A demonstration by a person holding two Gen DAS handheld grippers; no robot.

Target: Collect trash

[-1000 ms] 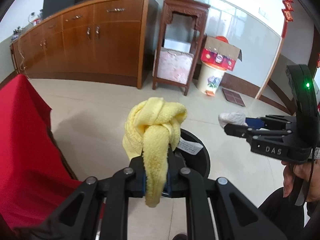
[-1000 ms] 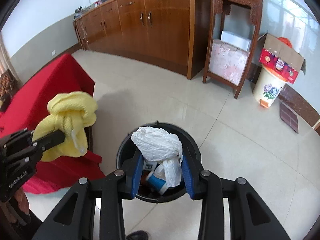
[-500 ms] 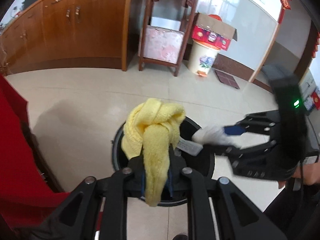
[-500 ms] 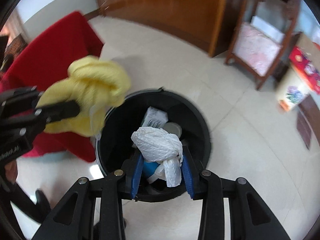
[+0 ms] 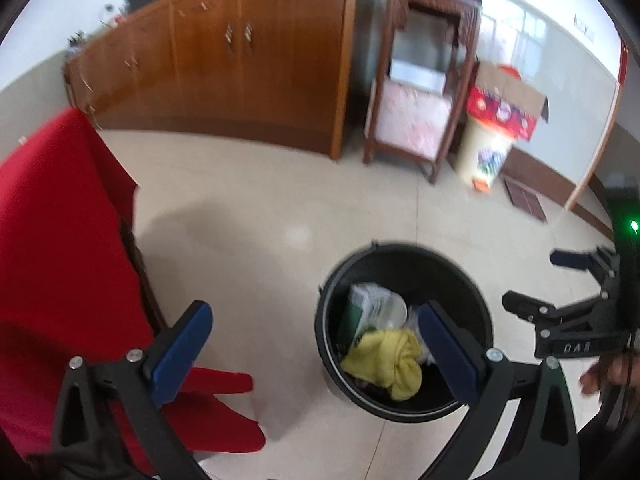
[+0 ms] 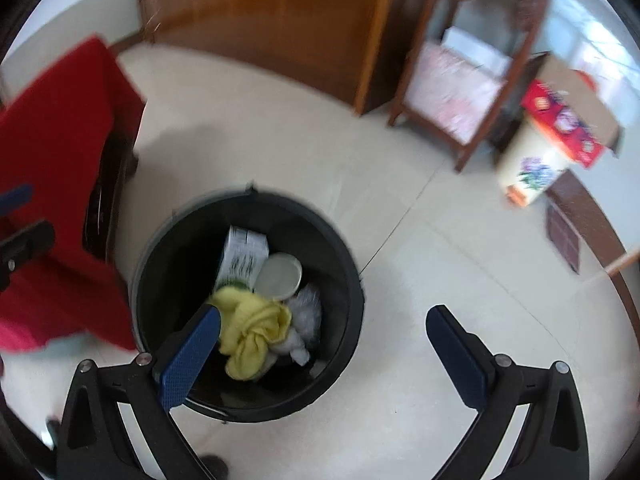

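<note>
A black round bin [image 5: 472,280] [image 6: 344,264] stands on the tiled floor. Inside it lie a yellow cloth [image 5: 388,356] [image 6: 252,328], a crumpled white tissue [image 6: 306,312], a white and green carton [image 5: 366,304] [image 6: 242,258] and a round lid [image 6: 279,276]. My left gripper [image 5: 314,348] is open and empty above the bin's left side. My right gripper [image 6: 324,346] is open and empty above the bin's right rim; it also shows at the right of the left wrist view [image 5: 536,280].
A table under a red cloth [image 5: 52,240] [image 6: 60,140] stands left of the bin. A wooden sideboard [image 5: 224,64], a wooden stand [image 5: 420,92] and a white bin with a cardboard box [image 5: 496,128] line the far wall.
Both grippers have opened. The yellow cloth fell from the left gripper and the white tissue from the right gripper into the bin. Both grippers have drawn back a little.
</note>
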